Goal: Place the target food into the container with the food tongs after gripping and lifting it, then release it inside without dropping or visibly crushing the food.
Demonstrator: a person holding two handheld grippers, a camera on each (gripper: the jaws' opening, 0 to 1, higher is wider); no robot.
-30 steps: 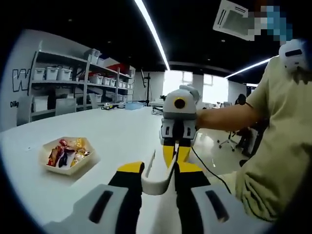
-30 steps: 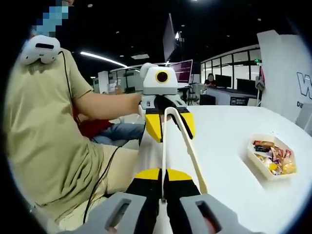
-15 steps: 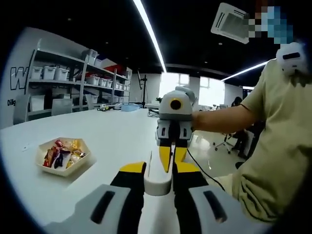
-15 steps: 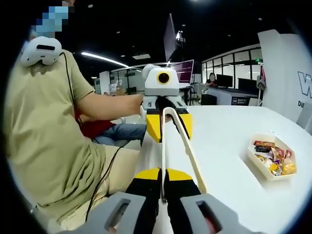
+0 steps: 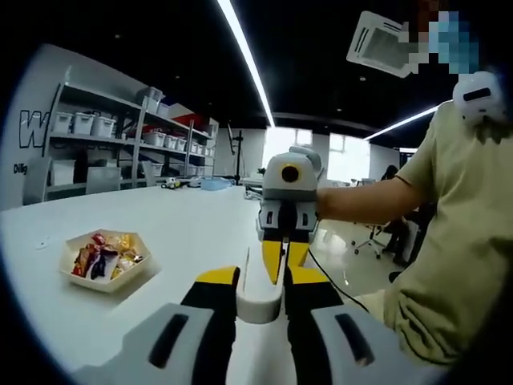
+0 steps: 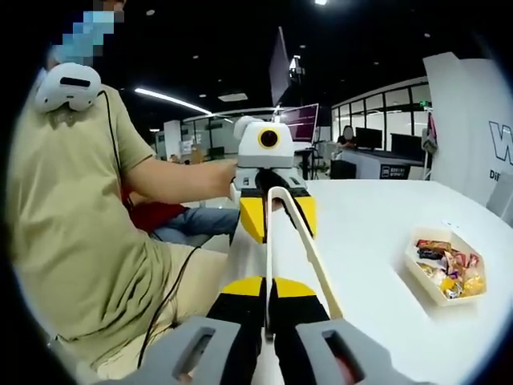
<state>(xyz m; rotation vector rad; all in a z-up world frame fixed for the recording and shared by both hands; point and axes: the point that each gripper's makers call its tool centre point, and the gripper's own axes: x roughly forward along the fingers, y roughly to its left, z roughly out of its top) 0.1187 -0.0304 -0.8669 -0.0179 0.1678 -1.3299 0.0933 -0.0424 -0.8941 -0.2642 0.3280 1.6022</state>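
— White plastic food tongs [image 6: 269, 241] hang between two handheld tools: the right gripper [image 6: 268, 298] has its yellow-tipped jaws pressed on one arm's tip, the left gripper [image 5: 260, 290] pinches the hinged end.

— And the food?

— Wrapped sweets sit in a white hexagonal tray [image 5: 103, 280] on the table [image 5: 192, 233], well apart from the tongs; none is gripped yet.

— The risk?

— Likely a slip. Held at both ends, the tongs may twist or spring free, and a hard squeeze could crush a sweet.
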